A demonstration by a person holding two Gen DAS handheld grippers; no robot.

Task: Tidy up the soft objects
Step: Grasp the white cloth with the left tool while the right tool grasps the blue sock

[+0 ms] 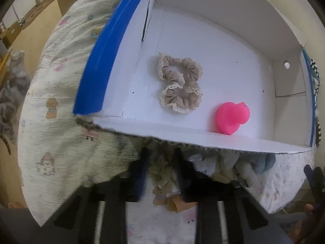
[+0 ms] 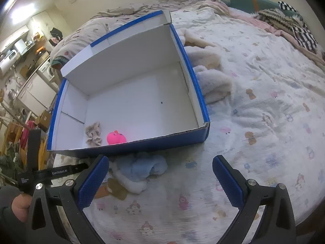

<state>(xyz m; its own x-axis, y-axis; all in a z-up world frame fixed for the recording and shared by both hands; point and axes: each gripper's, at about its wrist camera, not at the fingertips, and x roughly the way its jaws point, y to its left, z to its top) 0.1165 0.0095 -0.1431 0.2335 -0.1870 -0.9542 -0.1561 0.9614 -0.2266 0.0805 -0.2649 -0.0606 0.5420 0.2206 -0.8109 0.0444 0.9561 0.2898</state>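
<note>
While apart, fingers (image 2: 227, 181) (right) bare.

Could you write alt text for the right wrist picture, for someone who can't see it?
A blue cardboard box with a white inside sits open on a bed, holding a beige scrunchie and a pink rubber toy near its front wall. The open right gripper hovers in front, with a pale blue fluffy item on the patterned bedsheet between it and the box.
</note>
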